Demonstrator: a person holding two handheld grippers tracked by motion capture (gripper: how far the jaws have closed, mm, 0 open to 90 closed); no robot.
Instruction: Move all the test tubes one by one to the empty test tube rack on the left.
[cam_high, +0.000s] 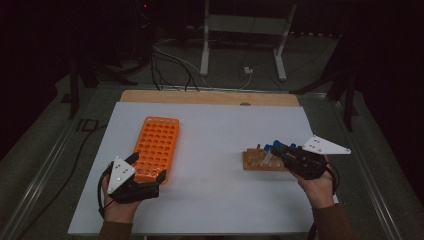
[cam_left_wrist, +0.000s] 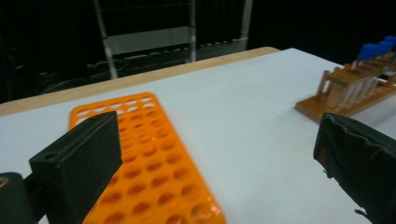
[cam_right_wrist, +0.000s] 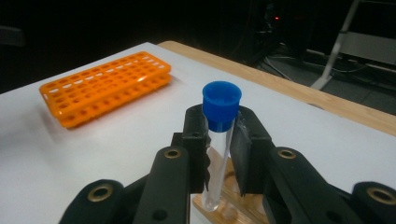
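In the high view the left gripper has its fingers spread wide around the near end of the empty orange rack, while the right gripper hovers over the wooden rack. The left gripper view shows blue-capped tubes standing in that wooden rack, well apart from the orange rack. In the right gripper view the fingers clamp a clear tube with a blue cap just above the wooden rack.

A white-topped table carries an orange tube rack at left and a wooden rack at right.
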